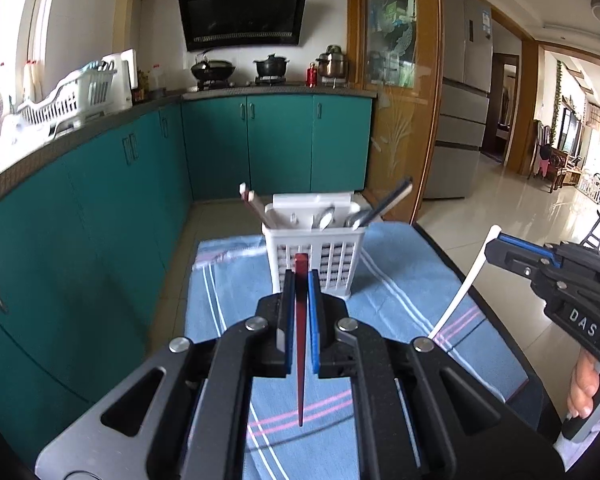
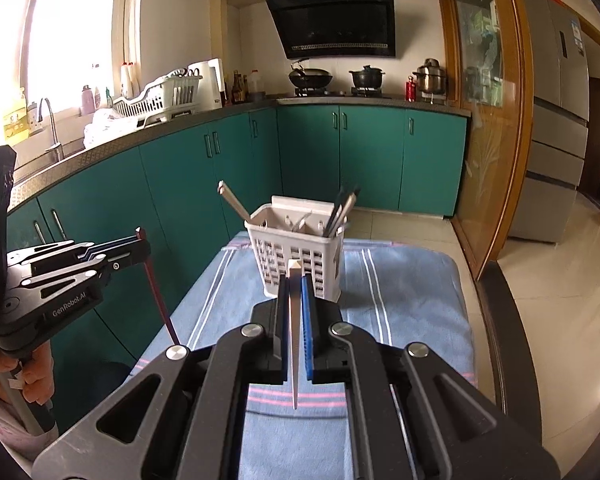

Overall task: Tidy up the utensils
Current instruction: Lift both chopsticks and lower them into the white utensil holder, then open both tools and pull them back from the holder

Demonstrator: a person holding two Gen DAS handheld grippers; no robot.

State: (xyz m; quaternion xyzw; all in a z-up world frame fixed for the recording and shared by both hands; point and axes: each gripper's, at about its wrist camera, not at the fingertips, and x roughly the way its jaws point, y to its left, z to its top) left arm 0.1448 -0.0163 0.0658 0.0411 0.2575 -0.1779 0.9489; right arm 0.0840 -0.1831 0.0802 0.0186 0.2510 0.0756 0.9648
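Observation:
A white slotted utensil basket [image 1: 315, 257] [image 2: 296, 262] stands on a blue striped cloth [image 1: 400, 292] [image 2: 404, 296]. It holds spoons [image 1: 325, 217], white chopsticks [image 1: 252, 199] at its left and dark chopsticks [image 1: 392, 198] at its right. My left gripper [image 1: 301, 280] [image 2: 140, 250] is shut on a dark red chopstick [image 1: 301, 344] [image 2: 158, 296], held above the cloth in front of the basket. My right gripper [image 2: 295, 284] [image 1: 496, 242] is shut on a white chopstick [image 2: 293, 344] [image 1: 466, 284], also above the cloth, to the right of the left one.
The cloth covers a small dark table [image 1: 496, 320] above a tiled floor. Teal cabinets [image 1: 100, 200] run along the left and back, with a dish rack [image 1: 72, 98], a sink tap [image 2: 50, 120], and pots on the stove [image 1: 272, 66]. A fridge [image 1: 460, 92] stands at the right.

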